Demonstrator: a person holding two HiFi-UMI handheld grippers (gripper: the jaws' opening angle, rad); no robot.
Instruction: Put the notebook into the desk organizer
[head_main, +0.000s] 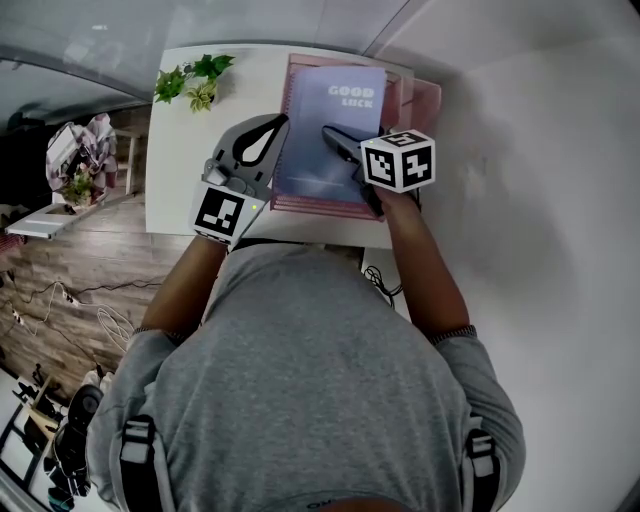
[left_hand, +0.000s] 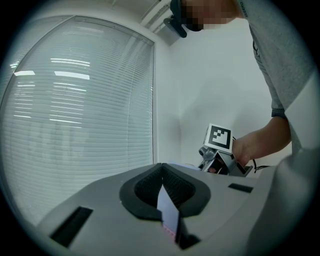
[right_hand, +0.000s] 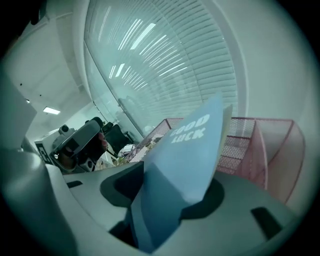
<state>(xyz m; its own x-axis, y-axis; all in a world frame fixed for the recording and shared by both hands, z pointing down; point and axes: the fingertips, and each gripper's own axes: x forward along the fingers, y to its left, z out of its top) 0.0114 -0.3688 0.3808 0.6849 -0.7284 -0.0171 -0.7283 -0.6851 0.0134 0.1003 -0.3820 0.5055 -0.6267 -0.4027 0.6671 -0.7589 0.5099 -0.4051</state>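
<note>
Left tool (head_main: 280, 124) has its jaws closed on the notebook's (head_main: 310, 165) left edge, a thin sliver of it pinched between them. Right tool (head_main: 333, 137) stands partly open, with the notebook's near right part between the jaws and dark gaps on either side of it. Blue cover up, the notebook is tilted over the pink mesh organizer (head_main: 426, 100), which shows past its right side. Farther left on the white surface (head_main: 185, 180) sits a small plant (head_main: 196, 80).

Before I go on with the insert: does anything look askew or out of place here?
The notebook leans askew over the pink mesh desk organizer, not in a compartment. The left gripper clamps its edge; the jaws of the right gripper stand apart around it.
</note>
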